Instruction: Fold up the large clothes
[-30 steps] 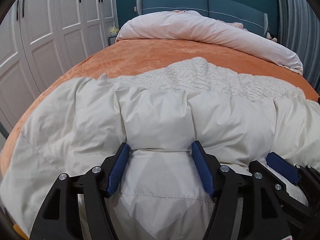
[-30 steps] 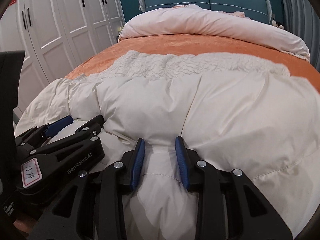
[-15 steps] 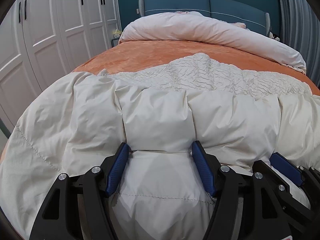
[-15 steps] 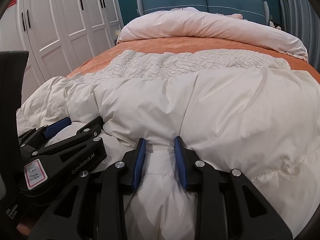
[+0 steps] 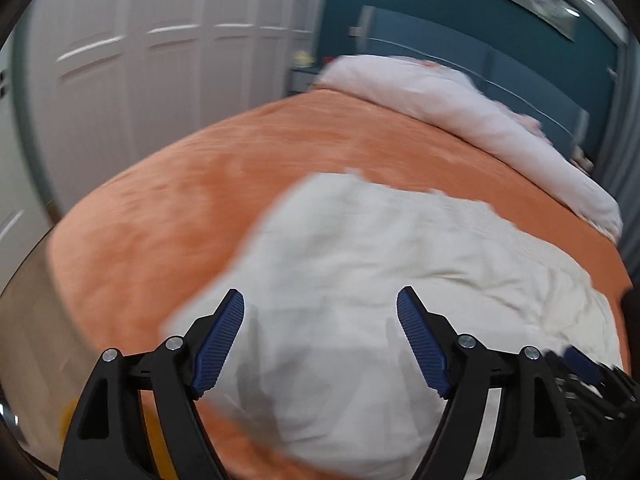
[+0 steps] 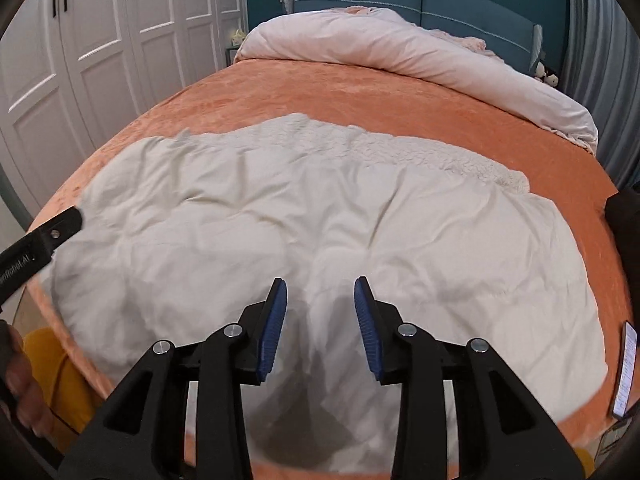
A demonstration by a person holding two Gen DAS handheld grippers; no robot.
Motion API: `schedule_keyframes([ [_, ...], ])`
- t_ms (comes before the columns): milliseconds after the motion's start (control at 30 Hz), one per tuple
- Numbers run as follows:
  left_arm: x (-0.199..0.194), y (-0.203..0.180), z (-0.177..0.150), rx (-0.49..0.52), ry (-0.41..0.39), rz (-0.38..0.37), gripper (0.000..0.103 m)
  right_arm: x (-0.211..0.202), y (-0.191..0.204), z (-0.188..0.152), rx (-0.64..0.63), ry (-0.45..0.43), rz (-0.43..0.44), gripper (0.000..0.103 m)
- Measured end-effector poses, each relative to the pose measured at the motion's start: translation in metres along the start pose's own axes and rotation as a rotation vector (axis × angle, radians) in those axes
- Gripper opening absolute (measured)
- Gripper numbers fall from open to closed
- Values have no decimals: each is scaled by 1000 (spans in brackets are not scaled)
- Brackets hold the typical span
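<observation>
A large cream padded coat (image 6: 280, 208) lies spread on the orange bed cover (image 6: 320, 92), with its fleecy lining (image 6: 400, 152) showing along the far edge. My right gripper (image 6: 321, 292) hovers above the coat's near part. Its jaws are opening and no cloth is between the blue pads. In the blurred, tilted left wrist view my left gripper (image 5: 320, 300) is over the coat (image 5: 380, 248) near its left end. Its jaws are wide and still opening, with nothing between them. The left gripper's arm (image 6: 40, 240) shows at the right wrist view's left edge.
A rolled pink duvet (image 6: 400, 44) lies by the blue headboard. White wardrobe doors (image 6: 100, 40) stand along the left. A phone (image 6: 626, 368) rests on the bed's near right edge. A person's hand (image 6: 16, 380) and yellow clothing (image 6: 52, 380) are at lower left.
Both grippers have let go of the coat fold they pinched and have lifted back from it. The coat now lies flatter on the bed. The left gripper swung left and rolled.
</observation>
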State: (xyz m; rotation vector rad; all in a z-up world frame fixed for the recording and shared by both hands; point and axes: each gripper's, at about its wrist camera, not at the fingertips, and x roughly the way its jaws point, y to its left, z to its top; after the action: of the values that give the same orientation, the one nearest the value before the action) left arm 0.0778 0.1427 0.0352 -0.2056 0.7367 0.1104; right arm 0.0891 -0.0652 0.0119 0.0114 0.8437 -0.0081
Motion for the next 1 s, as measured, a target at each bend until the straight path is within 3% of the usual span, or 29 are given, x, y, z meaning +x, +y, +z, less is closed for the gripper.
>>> schedule_keyframes([
  [167, 14, 66, -14, -162, 121, 33, 78, -7, 13, -6, 7, 30, 11, 34],
  [267, 24, 80, -26, -231, 165, 8, 78, -4, 20, -8, -6, 40, 4, 34],
  [633, 61, 74, -31, -329, 253, -111, 86, 14, -13, -5, 111, 94, 1, 33],
  [833, 72, 57, -27, -286, 247, -122, 91, 33, -3, -10, 42, 124, -23, 34],
  [1000, 82, 47, -23, -277, 265, -148, 91, 11, -18, -2, 125, 103, 18, 34],
])
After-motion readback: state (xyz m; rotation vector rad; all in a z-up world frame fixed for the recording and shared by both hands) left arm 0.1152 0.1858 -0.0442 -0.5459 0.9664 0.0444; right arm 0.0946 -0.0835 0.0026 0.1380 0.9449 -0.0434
